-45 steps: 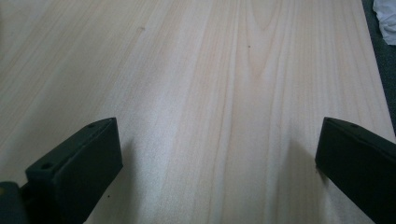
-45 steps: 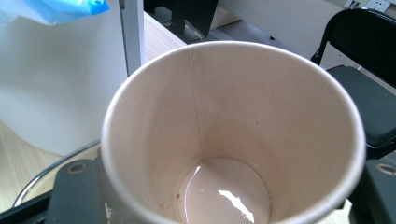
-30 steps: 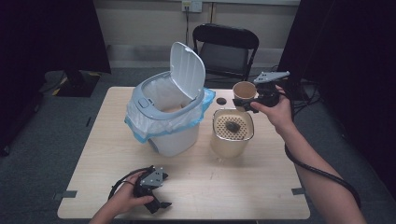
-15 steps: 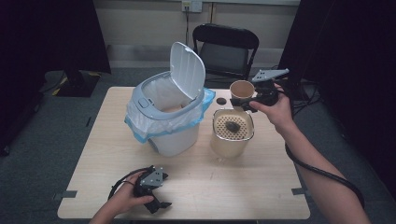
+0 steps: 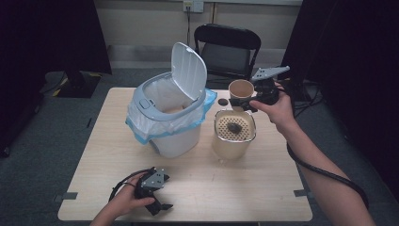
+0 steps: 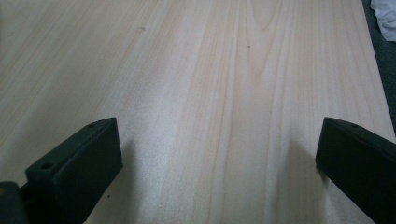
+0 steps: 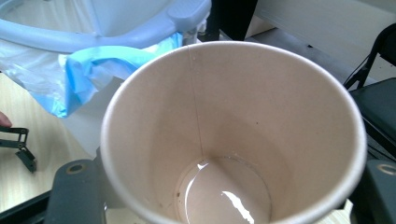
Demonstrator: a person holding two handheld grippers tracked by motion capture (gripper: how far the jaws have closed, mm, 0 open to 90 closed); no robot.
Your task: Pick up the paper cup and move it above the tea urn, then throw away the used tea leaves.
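The bench (image 5: 197,188) carried a lidded trash bin (image 5: 169,117) and a strainer tub (image 5: 234,134). My right gripper (image 5: 251,101) gripped a paper cup (image 5: 241,89) above the tub, a little liquid inside; draining seemed unfinished, needing more tilt. My left gripper (image 5: 157,197) rested with its fingers apart, empty.

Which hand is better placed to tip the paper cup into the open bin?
Right. Its tool grips the tan paper cup beside the white lidded bin; the left tool rests open at the table's near edge.

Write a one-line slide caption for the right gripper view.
Right gripper holds a tilted paper cup with a little liquid beside the lined bin.
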